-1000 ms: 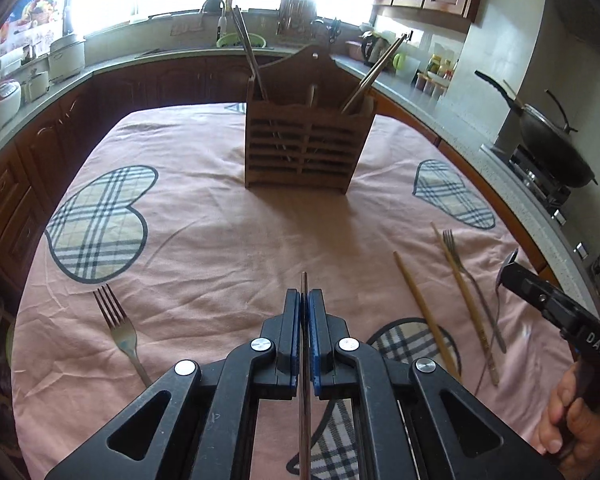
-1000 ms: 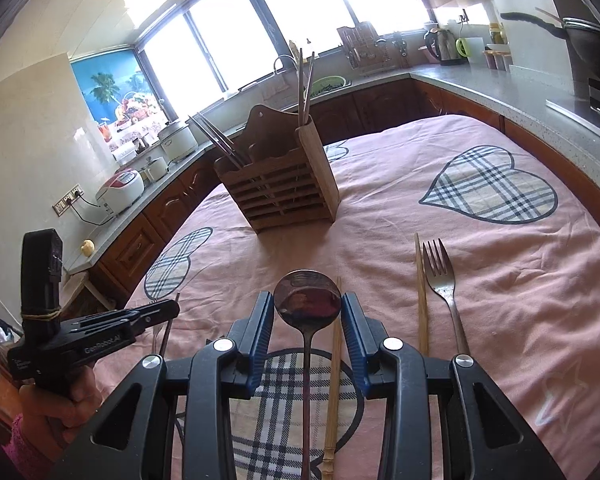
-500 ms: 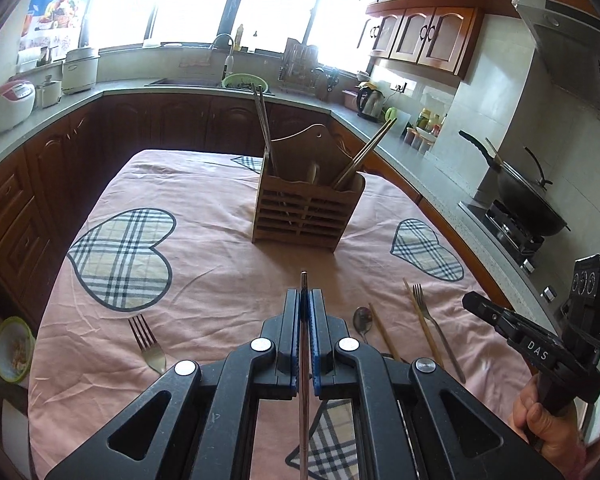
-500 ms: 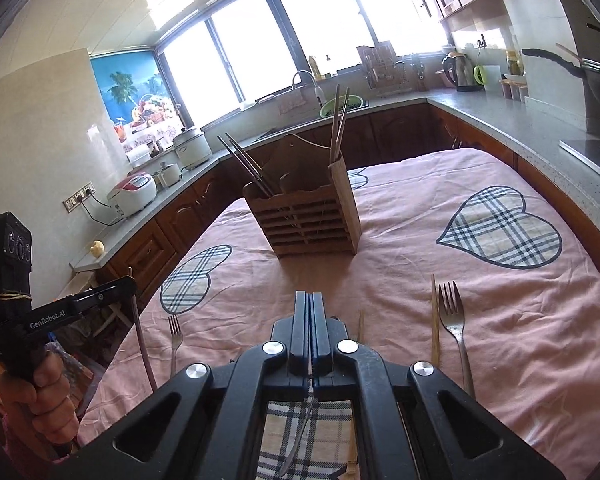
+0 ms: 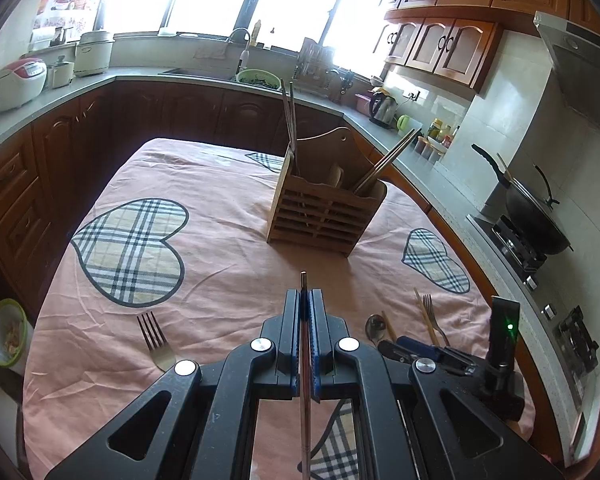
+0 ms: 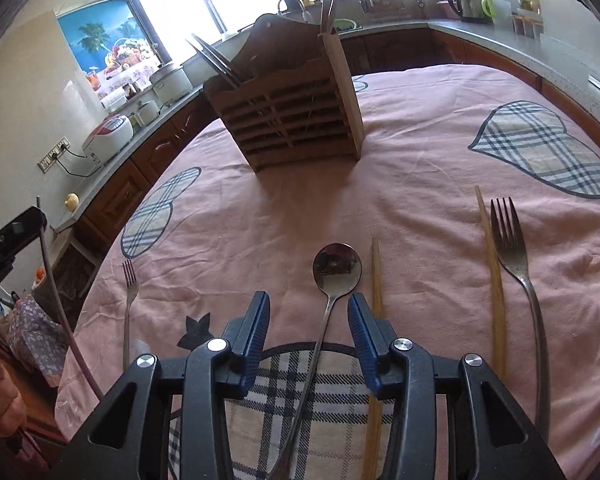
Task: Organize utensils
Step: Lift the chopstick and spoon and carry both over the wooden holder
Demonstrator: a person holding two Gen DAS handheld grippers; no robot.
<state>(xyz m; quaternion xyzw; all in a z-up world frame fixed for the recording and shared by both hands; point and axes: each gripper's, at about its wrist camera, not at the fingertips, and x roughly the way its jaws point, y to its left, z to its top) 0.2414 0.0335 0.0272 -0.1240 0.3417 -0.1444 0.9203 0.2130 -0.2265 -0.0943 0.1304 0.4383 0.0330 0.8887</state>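
My left gripper is shut on a thin metal chopstick and holds it above the pink tablecloth, short of the wooden utensil holder. My right gripper is open, low over the cloth, its jaws on either side of a metal spoon's handle. The holder has metal chopsticks in it. On the cloth lie a wooden chopstick, another wooden chopstick, a fork at the right and a fork at the left.
The left fork lies near the table's left front. The table edge runs close to a counter with a wok on a stove. Kitchen counters and cabinets ring the table.
My right gripper was open, shut half a second ago, and is now open again, low around the spoon's handle. My left gripper has risen and pulled back with the chopstick.
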